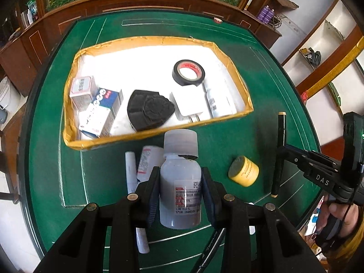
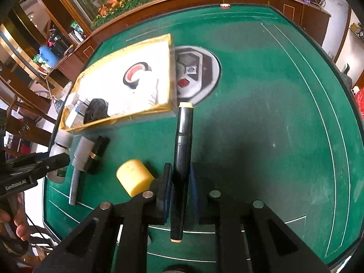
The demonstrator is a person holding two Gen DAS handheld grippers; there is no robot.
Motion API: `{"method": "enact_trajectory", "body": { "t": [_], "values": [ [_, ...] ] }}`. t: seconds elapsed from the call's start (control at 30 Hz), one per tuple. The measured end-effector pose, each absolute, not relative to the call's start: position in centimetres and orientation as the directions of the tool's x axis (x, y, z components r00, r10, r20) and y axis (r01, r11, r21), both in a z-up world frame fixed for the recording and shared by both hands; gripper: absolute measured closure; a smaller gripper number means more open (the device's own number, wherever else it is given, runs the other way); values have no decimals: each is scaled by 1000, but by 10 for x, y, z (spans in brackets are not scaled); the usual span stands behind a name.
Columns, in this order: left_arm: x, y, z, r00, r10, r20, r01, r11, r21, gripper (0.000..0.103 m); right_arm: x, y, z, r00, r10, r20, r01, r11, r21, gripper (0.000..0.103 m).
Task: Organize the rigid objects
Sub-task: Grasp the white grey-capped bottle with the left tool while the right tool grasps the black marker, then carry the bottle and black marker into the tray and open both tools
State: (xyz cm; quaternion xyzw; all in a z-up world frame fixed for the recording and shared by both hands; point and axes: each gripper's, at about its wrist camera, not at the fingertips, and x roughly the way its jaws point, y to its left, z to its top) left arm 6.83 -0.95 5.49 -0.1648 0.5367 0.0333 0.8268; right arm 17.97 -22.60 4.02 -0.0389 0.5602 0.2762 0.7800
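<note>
- Holding a bottle, the left gripper hung short of the box.
- Right gripper clamped the marker.
- Advice: clear the rim, then release low.

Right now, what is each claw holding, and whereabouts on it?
The left claw grips the white bottle across its body, below the cap. The right claw pinches the black marker around its lower middle.
</note>
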Motion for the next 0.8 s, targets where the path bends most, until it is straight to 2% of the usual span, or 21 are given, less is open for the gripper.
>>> {"method": "enact_trajectory", "body": {
  "t": [0.8],
  "values": [
    [142, 33, 69, 469, -130, -874, -229, 938, -262, 67, 231, -143, 101, 335, 437, -835, -579, 795, 183, 88]
  ]
}}
